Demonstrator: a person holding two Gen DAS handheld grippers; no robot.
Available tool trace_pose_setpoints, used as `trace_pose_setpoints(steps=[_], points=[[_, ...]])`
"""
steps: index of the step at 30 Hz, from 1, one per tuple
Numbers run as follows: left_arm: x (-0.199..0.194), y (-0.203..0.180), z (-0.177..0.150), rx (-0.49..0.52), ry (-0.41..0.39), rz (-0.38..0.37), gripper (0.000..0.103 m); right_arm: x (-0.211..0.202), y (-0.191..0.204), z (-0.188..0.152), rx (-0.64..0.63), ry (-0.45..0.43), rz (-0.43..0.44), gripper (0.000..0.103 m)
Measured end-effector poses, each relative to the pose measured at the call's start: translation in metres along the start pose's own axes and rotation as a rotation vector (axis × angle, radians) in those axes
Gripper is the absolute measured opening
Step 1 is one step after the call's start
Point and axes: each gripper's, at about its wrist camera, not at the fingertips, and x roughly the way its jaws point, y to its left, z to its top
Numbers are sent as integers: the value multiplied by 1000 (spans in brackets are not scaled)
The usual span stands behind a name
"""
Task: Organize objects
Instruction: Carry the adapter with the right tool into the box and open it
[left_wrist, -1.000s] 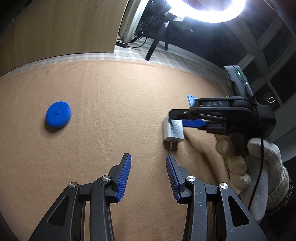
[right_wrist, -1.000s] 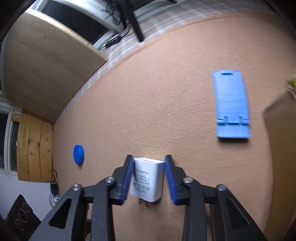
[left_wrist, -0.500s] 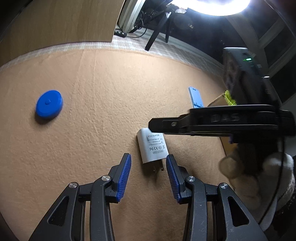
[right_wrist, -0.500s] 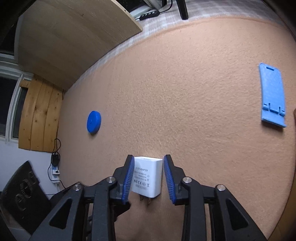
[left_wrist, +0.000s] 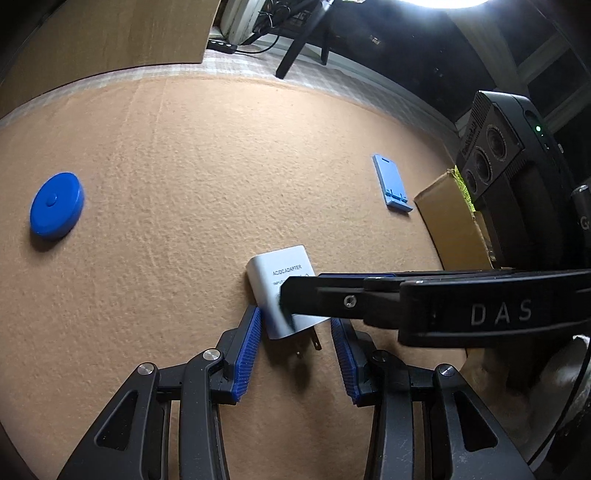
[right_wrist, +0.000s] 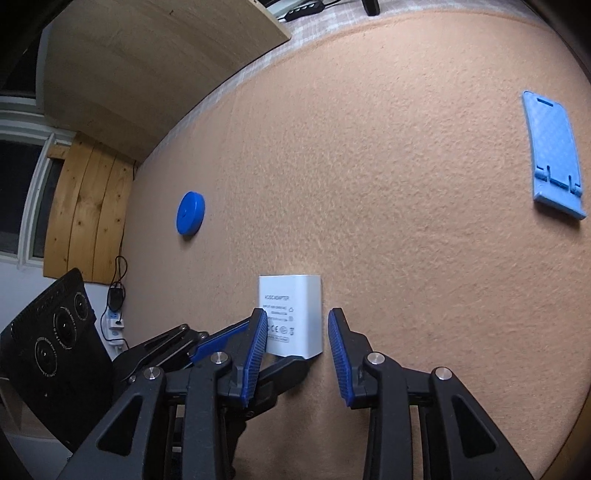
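Left wrist view shows the white adapter (left_wrist: 280, 291) on the bench (left_wrist: 184, 166) between both released grippers' fingers (left_wrist: 251, 343); blue disc (left_wrist: 56, 205) at nine o'clock and blue stand (left_wrist: 391, 182) at two o'clock wait unsorted.

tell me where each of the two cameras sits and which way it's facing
Left wrist view: sits on the left tool, looking steeply down over the tan mat; shows its own fingers, the right tool crossing in front, and a gloved hand.
Right wrist view: sits on the right tool, looking down over the same mat; shows its own fingers and the left tool beneath.
Shared: white adapter, blue disc, blue stand.
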Motion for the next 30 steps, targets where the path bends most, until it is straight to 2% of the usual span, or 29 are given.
trace_pose_setpoints(steps=[8,13,19,30], points=[[-2,-9,-2,6,-5,14,42,-4,-1,-6,1,-11,15,32],[-7,-24,-2,20,-24,13,42,-24,-7,-14,23,-50,31,32],[-18,-67,2,86,-54,2,42,-66,-16,-29,30,-132,30,32],[-14,-181,-2,256,-61,-61,42,-153,-62,-76,105,-278,-12,32]])
